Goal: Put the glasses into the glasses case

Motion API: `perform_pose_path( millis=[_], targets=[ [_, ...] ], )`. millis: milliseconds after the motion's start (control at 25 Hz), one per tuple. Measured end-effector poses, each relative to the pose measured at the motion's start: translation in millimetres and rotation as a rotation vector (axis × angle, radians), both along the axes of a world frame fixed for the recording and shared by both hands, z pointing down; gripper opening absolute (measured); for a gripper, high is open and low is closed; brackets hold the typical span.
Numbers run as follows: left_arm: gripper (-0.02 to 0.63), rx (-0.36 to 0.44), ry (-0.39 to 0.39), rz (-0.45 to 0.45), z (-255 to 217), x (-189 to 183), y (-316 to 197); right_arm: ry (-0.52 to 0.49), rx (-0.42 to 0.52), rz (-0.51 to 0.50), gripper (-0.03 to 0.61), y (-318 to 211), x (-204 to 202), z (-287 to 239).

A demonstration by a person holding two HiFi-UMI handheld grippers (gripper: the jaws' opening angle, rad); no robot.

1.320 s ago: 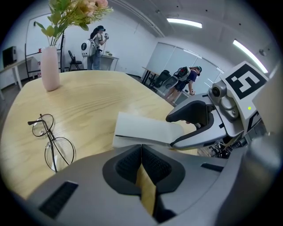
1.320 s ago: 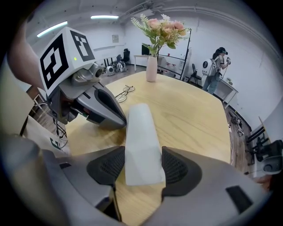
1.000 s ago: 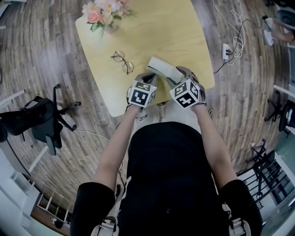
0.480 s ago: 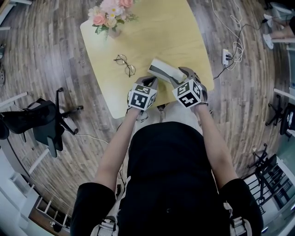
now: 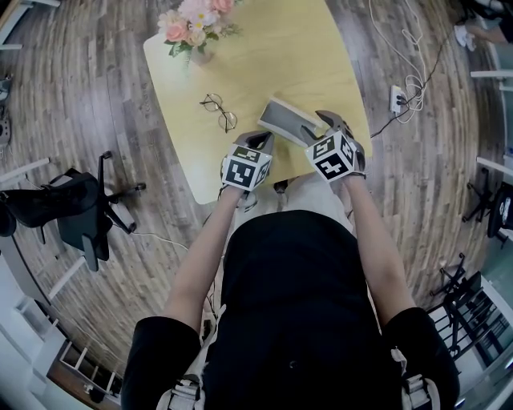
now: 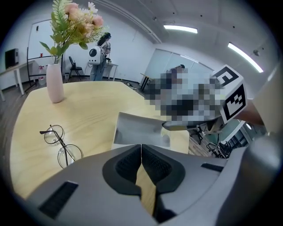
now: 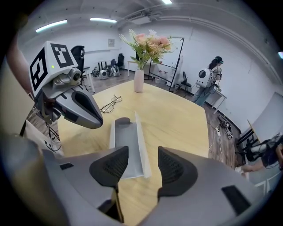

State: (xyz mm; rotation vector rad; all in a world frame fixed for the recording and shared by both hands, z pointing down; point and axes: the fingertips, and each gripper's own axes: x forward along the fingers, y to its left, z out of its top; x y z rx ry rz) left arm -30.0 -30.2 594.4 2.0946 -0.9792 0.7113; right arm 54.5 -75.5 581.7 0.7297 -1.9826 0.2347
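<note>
Now at the yellow table (image 5: 264, 56), my left gripper (image 6: 141, 148) sits just short of the open grey case (image 5: 282, 120), its jaws pressed together on nothing. My right gripper (image 7: 142, 165) hovers at the case's right end. Its jaws are apart but have just been closing, and the case's near edge shows in the gap, untouched by either pad. Glasses (image 5: 217, 110) lie left of the case, apart from it, with flowers (image 5: 192, 20) farther off.

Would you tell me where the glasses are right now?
In the head view, the glasses lie on the table, left of the open glasses case.
</note>
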Motion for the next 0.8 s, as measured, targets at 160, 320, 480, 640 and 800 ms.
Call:
perform_pose_path(
  millis=[160,320,480,640,800],
  targets=[
    [0.025,0.005,-0.006,-0.003,-2,-2,0,-0.005,0.009,0.006,0.229,-1,2,-4],
    [0.025,0.014,-0.019,-0.013,-6,-10,-2,-0.016,0.023,0.003,0.226,1,0,-12],
    [0.025,0.031,-0.040,-0.043,-12,-27,-9,-0.037,0.043,-0.001,0.216,2,-5,-24],
    [0.025,0.037,-0.064,-0.109,-13,-54,-19,-0.057,0.056,-0.008,0.215,6,-12,-31],
    [0.025,0.032,-0.069,-0.210,-14,-84,-29,-0.077,0.058,-0.016,0.213,10,-21,-36]
  ],
)
